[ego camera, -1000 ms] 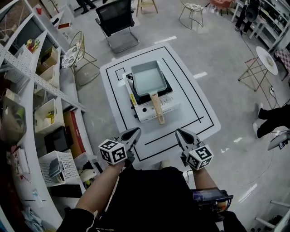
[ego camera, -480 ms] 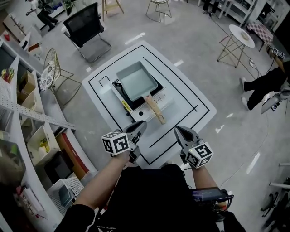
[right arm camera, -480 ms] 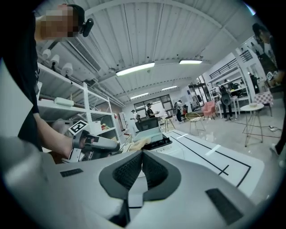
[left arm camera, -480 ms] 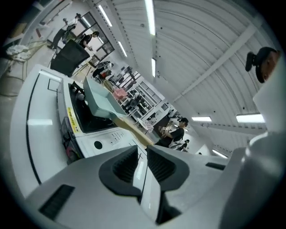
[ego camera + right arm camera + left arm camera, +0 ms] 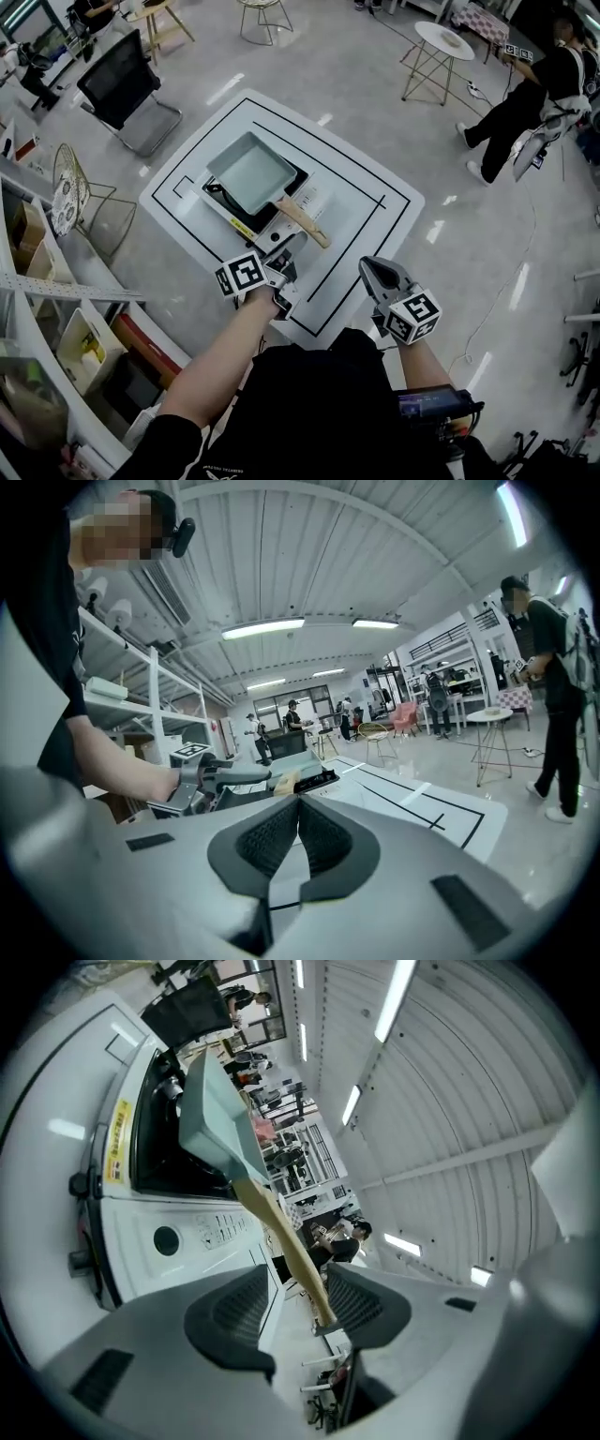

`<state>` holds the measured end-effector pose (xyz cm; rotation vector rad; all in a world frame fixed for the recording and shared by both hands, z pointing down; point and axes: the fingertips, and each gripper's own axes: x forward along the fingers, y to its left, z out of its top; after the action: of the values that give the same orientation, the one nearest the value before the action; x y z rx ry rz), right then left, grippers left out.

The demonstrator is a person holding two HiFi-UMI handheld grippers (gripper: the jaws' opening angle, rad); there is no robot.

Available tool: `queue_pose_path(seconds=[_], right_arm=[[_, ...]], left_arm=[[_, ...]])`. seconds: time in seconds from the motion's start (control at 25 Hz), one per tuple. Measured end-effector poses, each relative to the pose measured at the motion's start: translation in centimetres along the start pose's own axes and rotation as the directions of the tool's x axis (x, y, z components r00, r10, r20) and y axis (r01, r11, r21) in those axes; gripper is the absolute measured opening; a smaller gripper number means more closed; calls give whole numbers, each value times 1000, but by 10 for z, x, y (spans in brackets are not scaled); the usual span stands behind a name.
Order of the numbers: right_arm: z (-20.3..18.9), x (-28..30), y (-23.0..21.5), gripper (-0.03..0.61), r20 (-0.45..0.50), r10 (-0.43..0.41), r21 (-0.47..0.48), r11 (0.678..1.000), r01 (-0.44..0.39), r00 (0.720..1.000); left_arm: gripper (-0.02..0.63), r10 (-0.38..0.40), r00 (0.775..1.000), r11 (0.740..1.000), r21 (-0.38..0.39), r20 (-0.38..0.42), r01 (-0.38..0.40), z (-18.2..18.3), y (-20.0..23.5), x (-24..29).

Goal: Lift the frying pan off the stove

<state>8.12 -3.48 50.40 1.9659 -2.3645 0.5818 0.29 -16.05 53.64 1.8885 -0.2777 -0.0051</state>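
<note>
Two claws are in play, one in each of the person's hands, and each carries one cube with square markers. The left claw (image 5: pixel 292 251) is level with the front of the stove and its two jaws stand well apart, having just been opening; in the left gripper view the tip of the handle shows in the gap between them, close to one pad, and neither pad presses on it, so this claw has hold of nothing. The right claw (image 5: pixel 373 272) hovers off to the right over the near edge of the worktop (image 5: pixel 356 216), apart from the pan, with its two jaws closed against each other and nothing between them. One frying pan (image 5: pixel 251 173), rectangular and pale grey-green, sits on the one portable stove (image 5: pixel 217 199), and its single wooden handle (image 5: pixel 302 222) juts out over the stove's white front toward the left claw. One round knob (image 5: pixel 167 1239) shows on that front. The white worktop bears two black outlines, one inside the other, with the stove inside both. Around it on the floor stand one black office chair (image 5: pixel 122 89) and one round side table (image 5: pixel 445 39), and one person in dark clothing (image 5: pixel 525 94) stands at the far right.
</note>
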Motion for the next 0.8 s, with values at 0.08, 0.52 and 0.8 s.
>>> queue_pose_path(seconds=[0.08, 0.52, 0.8], right_arm=[[-2, -1, 5, 25, 3, -14, 6, 1000, 14, 1000], [-6, -4, 5, 25, 14, -11, 22, 1000, 11, 1000], [-7, 0, -13, 26, 5, 17, 40, 999, -17, 1000]], left_arm=[[212, -8, 1000, 999, -47, 7, 8, 5, 5, 2], [249, 1, 999, 996, -93, 49, 4, 32, 10, 23], [249, 0, 996, 984, -180, 89, 16, 40, 18, 41]])
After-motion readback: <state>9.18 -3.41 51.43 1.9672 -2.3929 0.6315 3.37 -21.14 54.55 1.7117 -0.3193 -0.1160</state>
